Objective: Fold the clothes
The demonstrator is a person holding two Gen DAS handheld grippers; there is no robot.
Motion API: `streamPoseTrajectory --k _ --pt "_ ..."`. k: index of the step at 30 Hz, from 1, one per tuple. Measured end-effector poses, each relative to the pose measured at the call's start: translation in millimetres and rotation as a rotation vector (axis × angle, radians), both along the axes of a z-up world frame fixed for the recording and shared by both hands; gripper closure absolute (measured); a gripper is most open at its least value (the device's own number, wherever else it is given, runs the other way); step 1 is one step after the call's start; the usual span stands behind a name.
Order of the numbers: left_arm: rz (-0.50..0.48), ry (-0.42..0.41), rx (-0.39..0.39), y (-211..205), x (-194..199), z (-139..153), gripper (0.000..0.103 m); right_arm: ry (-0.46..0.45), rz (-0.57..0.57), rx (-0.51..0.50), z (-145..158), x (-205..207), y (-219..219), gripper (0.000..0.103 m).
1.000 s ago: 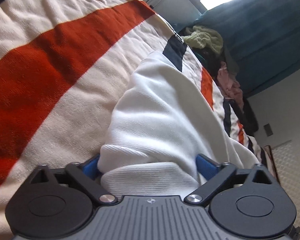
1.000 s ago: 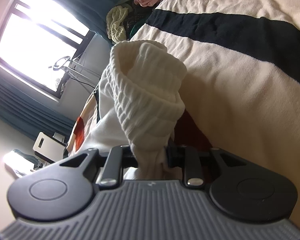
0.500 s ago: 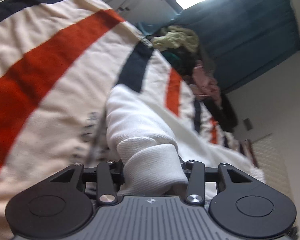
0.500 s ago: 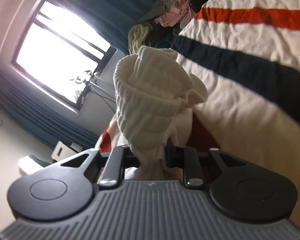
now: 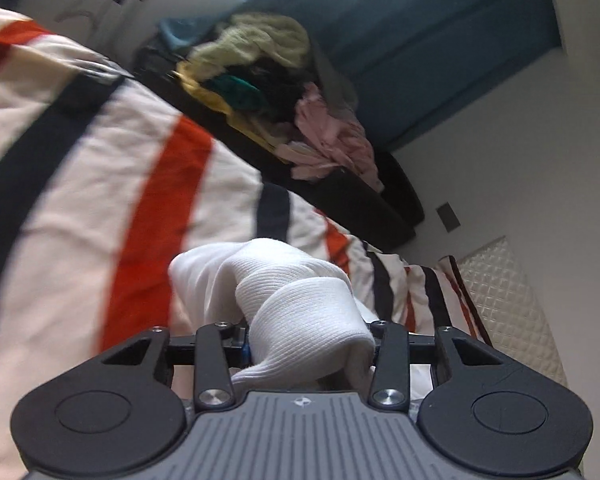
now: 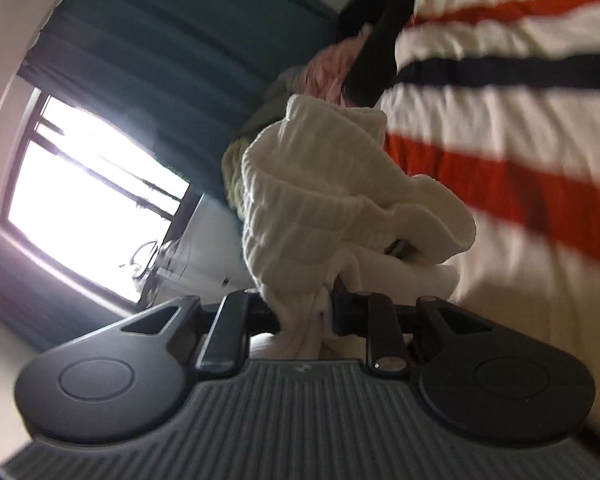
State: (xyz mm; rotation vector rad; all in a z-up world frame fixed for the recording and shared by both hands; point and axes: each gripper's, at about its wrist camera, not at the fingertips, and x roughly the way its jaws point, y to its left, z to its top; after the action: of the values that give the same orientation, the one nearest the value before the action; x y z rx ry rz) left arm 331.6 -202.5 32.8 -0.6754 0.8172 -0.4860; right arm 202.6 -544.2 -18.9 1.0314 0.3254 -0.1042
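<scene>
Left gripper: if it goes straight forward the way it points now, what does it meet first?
Beyond the white garment that the left gripper already clamps, probably the striped blanket on the bed; further along lies the clothes pile. Depth is unclear in this fisheye view.

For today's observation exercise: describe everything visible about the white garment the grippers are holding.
The white garment looks like soft ribbed knit, cream-white, bunched and creased. A ribbed band wraps over between the left hand-held gripper, which is shut on it; the right hand-held gripper pinches another bunched part. It is held above the striped blanket.
</scene>
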Motion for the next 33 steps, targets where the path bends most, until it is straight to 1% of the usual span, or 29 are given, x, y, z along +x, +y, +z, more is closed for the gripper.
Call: streamPoseTrajectory --k 2,5,8,10,15,17,19,20,22,25,29,33 --pt "-0.027 -0.026 0.000 -31 33 -7 0.060 -0.011 -0.027 -0.026 -1 22 -22 0.078" --pt "-0.064 -0.072 0.003 -77 79 -19 0.060 0.001 -0.055 -0.014 -34 24 -28 0.078" --pt "-0.099 -0.114 0.003 -105 108 -48 0.060 0.012 -0.082 -0.003 -66 26 -33 0.078" --pt "-0.130 -0.139 0.021 -114 115 -76 0.059 0.020 -0.101 0.005 -88 27 -37 0.078" --pt "-0.176 -0.116 0.131 -112 100 -141 0.056 0.038 -0.146 0.024 -142 30 -47 0.078" --pt "-0.196 -0.119 0.206 -109 88 -156 0.052 0.051 -0.166 0.037 -164 29 -48 0.077" --pt "-0.222 -0.129 0.294 -108 77 -164 0.038 0.111 -0.183 0.061 -179 18 -39 0.074" --pt "-0.243 -0.132 0.341 -110 73 -166 0.037 0.145 -0.191 0.073 -184 14 -36 0.072" --pt "-0.257 -0.159 0.418 -110 61 -161 0.037 0.192 -0.196 0.093 -176 7 -35 0.072" --pt "-0.256 -0.189 0.465 -106 38 -136 0.036 0.246 -0.193 0.101 -154 -6 -32 0.073" --pt "-0.269 -0.223 0.507 -96 1 -91 0.035 0.222 -0.147 -0.012 -98 -35 -12 0.074" --pt "-0.276 -0.305 0.519 -78 -53 -32 0.030 0.179 -0.109 -0.127 -42 -68 15 0.074"
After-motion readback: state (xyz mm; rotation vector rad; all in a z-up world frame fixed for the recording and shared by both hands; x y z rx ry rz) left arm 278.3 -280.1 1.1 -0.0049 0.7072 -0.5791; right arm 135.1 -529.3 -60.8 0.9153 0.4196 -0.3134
